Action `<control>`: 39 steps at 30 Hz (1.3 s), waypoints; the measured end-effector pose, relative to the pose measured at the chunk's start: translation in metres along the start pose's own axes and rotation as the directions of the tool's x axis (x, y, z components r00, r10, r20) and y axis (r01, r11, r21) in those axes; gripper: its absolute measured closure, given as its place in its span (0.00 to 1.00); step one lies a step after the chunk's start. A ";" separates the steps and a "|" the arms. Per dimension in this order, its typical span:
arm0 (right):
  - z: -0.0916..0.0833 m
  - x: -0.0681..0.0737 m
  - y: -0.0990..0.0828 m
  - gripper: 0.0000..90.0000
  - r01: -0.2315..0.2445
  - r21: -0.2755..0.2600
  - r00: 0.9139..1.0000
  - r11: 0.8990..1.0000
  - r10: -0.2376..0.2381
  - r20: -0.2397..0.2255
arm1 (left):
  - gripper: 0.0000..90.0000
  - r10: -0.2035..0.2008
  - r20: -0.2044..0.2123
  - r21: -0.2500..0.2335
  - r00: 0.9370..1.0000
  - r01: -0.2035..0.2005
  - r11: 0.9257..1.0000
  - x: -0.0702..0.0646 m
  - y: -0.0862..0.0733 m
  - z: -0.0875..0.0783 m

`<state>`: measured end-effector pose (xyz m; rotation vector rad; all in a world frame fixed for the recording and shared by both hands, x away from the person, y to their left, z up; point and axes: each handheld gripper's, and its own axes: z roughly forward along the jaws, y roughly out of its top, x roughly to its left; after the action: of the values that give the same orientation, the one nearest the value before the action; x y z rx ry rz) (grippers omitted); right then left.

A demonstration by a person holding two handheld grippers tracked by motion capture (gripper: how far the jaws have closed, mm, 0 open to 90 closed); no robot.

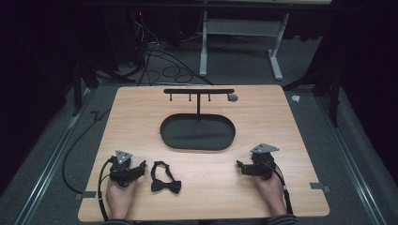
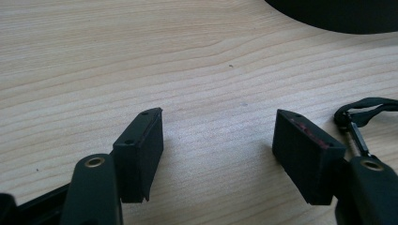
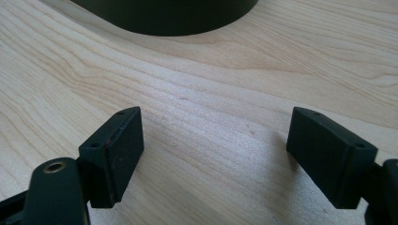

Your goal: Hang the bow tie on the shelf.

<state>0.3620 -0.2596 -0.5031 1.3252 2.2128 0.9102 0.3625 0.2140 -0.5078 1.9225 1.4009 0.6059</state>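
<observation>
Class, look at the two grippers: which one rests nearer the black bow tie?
The left gripper: the bow tie lies just beside its open jaws, while the right gripper sits far across the table.

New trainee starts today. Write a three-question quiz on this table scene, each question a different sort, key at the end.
1. True or false: the bow tie lies inside the black oval tray.
2. Multiple choice: which gripper is nearer the bow tie? A) left gripper B) right gripper C) both equally
3. Fill in: the rack with hooks stands at the tray's ___ side, away from the person.

Key: 1 false, it lies on the wooden table beside the left gripper. 2 A. 3 far. Both grippers' jaws stand apart with nothing between them.
</observation>
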 end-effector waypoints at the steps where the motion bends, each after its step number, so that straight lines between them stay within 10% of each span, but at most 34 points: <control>1: 0.000 0.000 0.000 0.23 0.000 0.000 1.000 1.000 0.000 0.000 | 0.38 0.000 0.000 0.000 1.000 0.000 1.000 0.000 0.000 0.000; 21: 0.000 0.000 0.000 0.23 -0.001 0.000 1.000 1.000 0.001 0.000 | 0.41 -0.010 -0.006 -0.005 1.000 0.010 1.000 -0.002 0.001 0.001; 39: 0.000 0.000 0.000 0.23 0.001 0.000 1.000 1.000 -0.001 -0.002 | 0.50 -0.056 0.088 -0.013 0.995 0.058 0.998 -0.014 0.008 -0.015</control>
<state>0.3621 -0.2599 -0.5031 1.3237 2.2148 0.9111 0.3529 0.2028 -0.4913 1.8675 1.3867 0.4979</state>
